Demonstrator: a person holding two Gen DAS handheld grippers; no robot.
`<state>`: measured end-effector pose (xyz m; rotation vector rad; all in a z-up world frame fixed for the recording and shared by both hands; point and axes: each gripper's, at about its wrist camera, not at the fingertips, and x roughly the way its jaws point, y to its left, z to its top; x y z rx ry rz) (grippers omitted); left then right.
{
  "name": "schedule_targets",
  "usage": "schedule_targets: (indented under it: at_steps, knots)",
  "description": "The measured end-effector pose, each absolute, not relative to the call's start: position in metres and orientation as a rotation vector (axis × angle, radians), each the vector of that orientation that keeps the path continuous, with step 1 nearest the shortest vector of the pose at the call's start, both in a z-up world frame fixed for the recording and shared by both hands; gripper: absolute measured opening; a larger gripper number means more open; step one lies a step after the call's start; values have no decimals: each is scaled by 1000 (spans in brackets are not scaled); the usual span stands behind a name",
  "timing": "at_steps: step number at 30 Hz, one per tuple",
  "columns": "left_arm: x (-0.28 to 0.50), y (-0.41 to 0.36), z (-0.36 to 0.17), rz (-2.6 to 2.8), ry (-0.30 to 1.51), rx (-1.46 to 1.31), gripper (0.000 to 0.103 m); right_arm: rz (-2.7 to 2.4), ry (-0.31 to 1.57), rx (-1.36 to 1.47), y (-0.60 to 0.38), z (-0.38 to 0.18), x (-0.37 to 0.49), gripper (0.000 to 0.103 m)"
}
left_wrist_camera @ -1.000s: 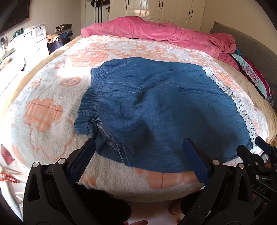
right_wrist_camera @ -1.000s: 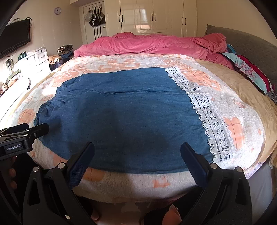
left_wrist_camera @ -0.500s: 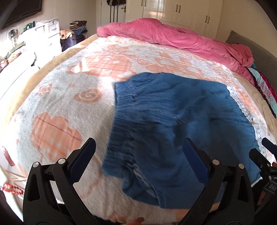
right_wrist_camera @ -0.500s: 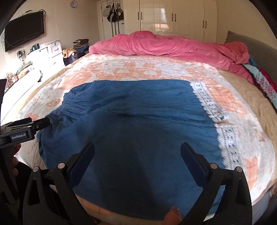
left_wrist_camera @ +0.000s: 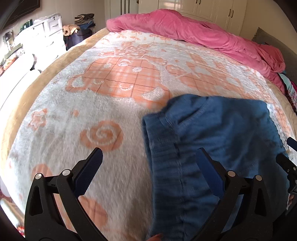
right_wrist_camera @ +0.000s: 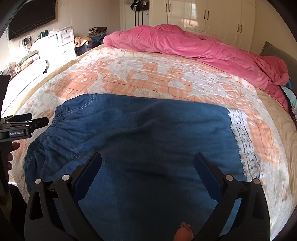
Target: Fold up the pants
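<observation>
both tools (left_wrist_camera: 148, 166) (right_wrist_camera: 147, 166) wide, empty — pants (right_wrist_camera: 139, 139) flat on bed (left_wrist_camera: 111, 83), unfolded; next, grip waistband (right_wrist_camera: 46, 133) at nine o'clock.

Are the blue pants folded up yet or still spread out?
Still spread out. The blue pants lie wide across the blanket, elastic waistband at one side, lace hem at the other.

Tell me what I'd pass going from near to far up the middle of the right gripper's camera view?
Right gripper, open → blue denim pants lying flat → orange-and-white patterned blanket → bunched pink duvet → white wardrobe doors on the far wall.
</observation>
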<state>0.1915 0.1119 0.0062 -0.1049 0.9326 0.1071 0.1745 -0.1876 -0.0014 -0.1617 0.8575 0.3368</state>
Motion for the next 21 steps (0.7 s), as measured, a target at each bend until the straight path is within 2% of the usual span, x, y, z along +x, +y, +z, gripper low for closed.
schedule_targets:
  at_steps: [7,13,14,15,16,17,19,21]
  knots:
    - [240,131,-20,81,964,-109,94,377,890,-217,-168,-8,237,99]
    - [257,131,-22,38,940,-58,94,455,937,-254,-150,-20,284,99]
    - [259,128,-22,22,939,-49,89,456,927,-274,-146,-21,289,99]
    - [261,127,-23,1,937,-48,74,460,913,-297,-142,-21,293,99]
    - [264,125,-25,-40,949,-63,67,472,903,-329,-137,-22,296,99]
    - [267,123,-28,-73,964,-71,55,478,896,-357,-133,-23,299,99]
    - [269,114,-33,-84,967,-19,48,499,903,-415,-125,-28,306,99]
    - [268,110,-32,-119,955,2,31,515,928,-452,-118,-33,312,99]
